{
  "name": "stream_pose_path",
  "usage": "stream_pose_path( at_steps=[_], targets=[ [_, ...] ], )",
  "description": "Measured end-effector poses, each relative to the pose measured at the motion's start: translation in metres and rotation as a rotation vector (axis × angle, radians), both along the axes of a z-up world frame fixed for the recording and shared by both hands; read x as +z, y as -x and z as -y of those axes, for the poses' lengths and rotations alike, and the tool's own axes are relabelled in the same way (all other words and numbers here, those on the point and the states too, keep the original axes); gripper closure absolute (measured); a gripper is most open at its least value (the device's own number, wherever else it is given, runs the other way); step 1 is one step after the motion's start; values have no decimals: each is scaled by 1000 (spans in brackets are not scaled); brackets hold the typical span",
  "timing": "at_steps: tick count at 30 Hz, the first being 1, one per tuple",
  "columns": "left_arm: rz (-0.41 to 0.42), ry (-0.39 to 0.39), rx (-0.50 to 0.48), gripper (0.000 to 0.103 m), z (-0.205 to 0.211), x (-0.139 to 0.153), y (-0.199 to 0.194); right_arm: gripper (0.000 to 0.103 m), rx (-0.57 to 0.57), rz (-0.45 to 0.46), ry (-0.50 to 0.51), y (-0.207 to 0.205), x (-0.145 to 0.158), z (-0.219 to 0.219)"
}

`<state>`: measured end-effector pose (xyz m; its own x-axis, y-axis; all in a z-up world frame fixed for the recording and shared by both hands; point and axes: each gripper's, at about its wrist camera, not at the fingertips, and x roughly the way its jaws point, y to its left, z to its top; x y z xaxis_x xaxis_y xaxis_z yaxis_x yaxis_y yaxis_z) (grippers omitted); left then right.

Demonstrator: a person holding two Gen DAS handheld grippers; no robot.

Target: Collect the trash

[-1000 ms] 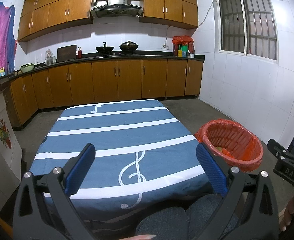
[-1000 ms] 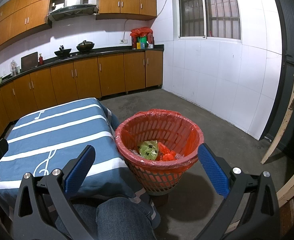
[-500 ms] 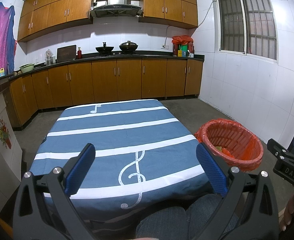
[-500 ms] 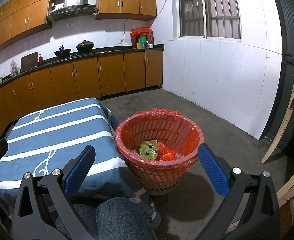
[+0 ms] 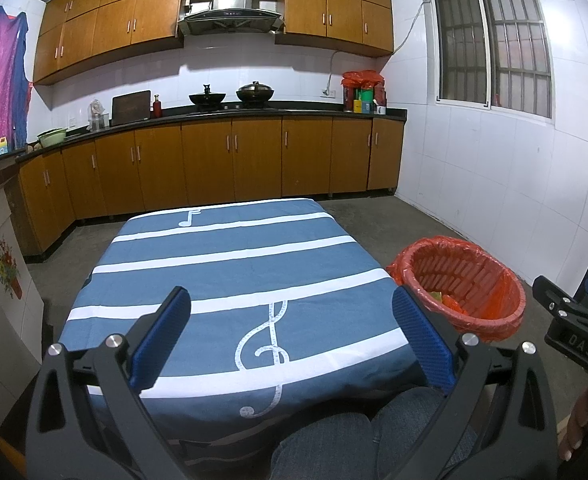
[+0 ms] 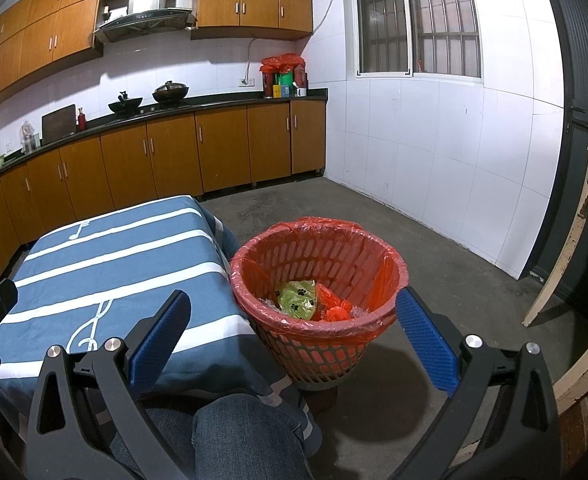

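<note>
A red basket lined with a red bag (image 6: 320,276) stands on the floor right of the table; it also shows in the left wrist view (image 5: 464,280). Inside lie a green paw-print wrapper (image 6: 296,298) and crumpled red trash (image 6: 332,308). My left gripper (image 5: 292,316) is open and empty over the near edge of the blue striped tablecloth (image 5: 230,264). My right gripper (image 6: 294,320) is open and empty, held just in front of the basket's near rim. No trash shows on the cloth.
Wooden kitchen cabinets (image 5: 230,160) run along the back and left walls. A pale wooden table leg (image 6: 566,248) stands at the right. My knees in jeans (image 6: 246,432) sit under the table's near edge. Bare concrete floor (image 6: 414,232) lies beyond the basket.
</note>
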<state>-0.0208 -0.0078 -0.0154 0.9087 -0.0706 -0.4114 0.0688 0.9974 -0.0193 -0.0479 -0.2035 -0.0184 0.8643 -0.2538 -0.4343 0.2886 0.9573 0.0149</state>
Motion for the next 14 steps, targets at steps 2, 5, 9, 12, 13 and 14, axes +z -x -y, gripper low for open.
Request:
stream_pose_path(
  at_steps=[2,5,9,12,13,14],
  targets=[
    [-1,-2,-1,4,0,0,0,2,0,-1,-1,0,0,0],
    [1,-2,0,4,0,0,0,2,0,0,0,0,0,1],
    [0,-5,0,4,0,0,1,2,0,0,-1,0,0,1],
    [1,-5,-1,4,-1,-1,0,2,0,0,-1,0,1,1],
    [1,-5,-1,4,-1,-1,0,2,0,0,-1,0,1,1],
    [1,-4,-1,4,-2,-1,0,2,1,0,-2,0,1,1]
  ],
)
